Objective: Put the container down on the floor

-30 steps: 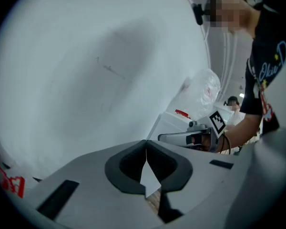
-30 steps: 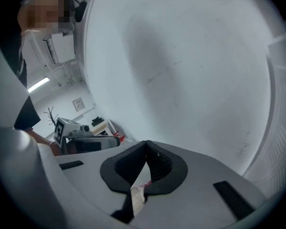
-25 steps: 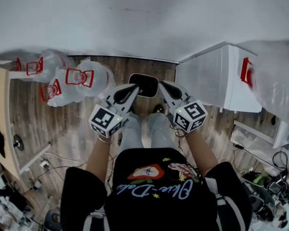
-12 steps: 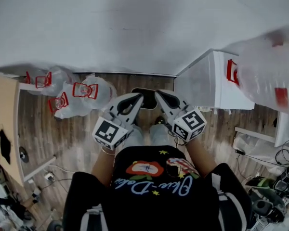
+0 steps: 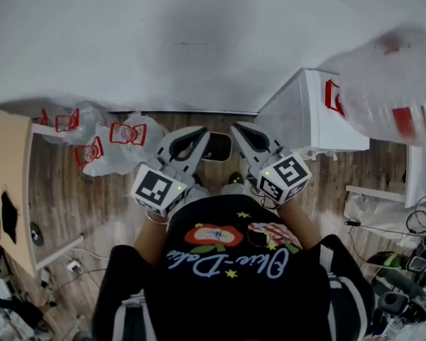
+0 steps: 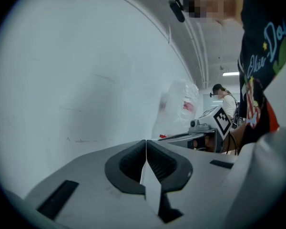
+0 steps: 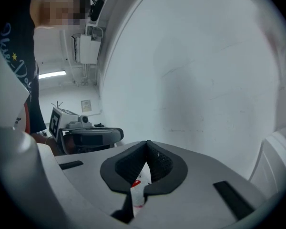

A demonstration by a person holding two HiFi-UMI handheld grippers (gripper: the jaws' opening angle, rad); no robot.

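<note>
The container, a dark tray with a pale rim, lies on the wooden floor near the wall, in front of the person's feet. In the head view it shows in the gap between the two grippers, well below them. My left gripper is shut, and my right gripper is shut too. Both are held level in front of the person's chest, side by side. Along the left gripper and the right gripper I see the pads closed together with nothing gripped, facing the white wall.
Clear plastic bags with red handles lie on the floor at the left. A white cabinet stands right of the container, with another bag above it. A wooden tabletop is at far left, cables at right.
Both grippers have risen away from the floor, still shut. The container stays on the floor and looks smaller, partly covered by the gripper tips.
</note>
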